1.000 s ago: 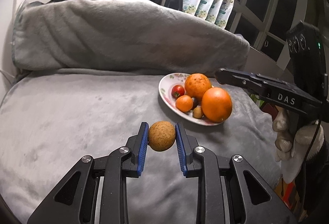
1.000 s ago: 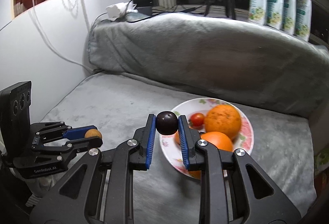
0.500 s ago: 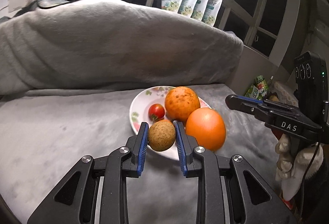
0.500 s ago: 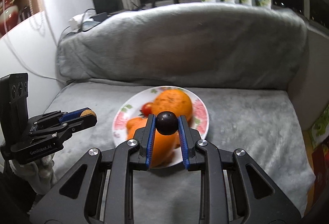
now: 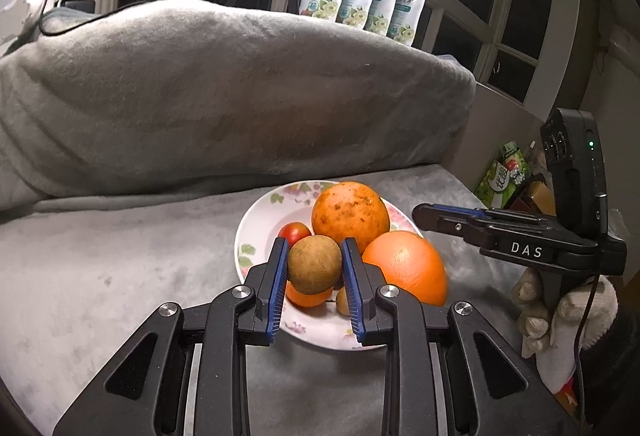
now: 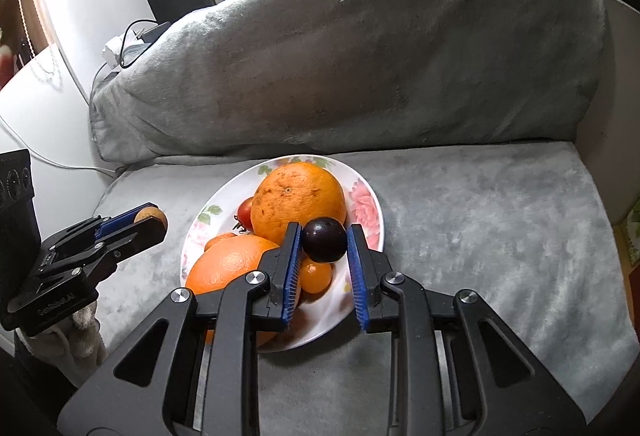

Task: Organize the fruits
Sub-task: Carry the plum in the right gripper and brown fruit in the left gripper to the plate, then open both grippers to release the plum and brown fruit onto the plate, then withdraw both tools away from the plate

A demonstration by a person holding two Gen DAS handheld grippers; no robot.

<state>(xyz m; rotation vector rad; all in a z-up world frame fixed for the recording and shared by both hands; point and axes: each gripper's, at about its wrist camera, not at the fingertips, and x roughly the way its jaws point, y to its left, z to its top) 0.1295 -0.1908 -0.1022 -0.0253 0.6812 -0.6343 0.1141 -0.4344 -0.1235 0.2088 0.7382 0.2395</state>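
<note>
both tongs hold fruit over plate (image 5: 256,220).

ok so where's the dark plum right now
In the right wrist view the dark plum sits between the right gripper pads, above the right side of the floral plate, just in front of the speckled orange.

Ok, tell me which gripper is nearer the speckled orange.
Right, probably. The right gripper holds a plum over the plate, just beside the speckled orange; the left gripper, holding a brown fruit, hangs outside the plate's left rim.
</note>
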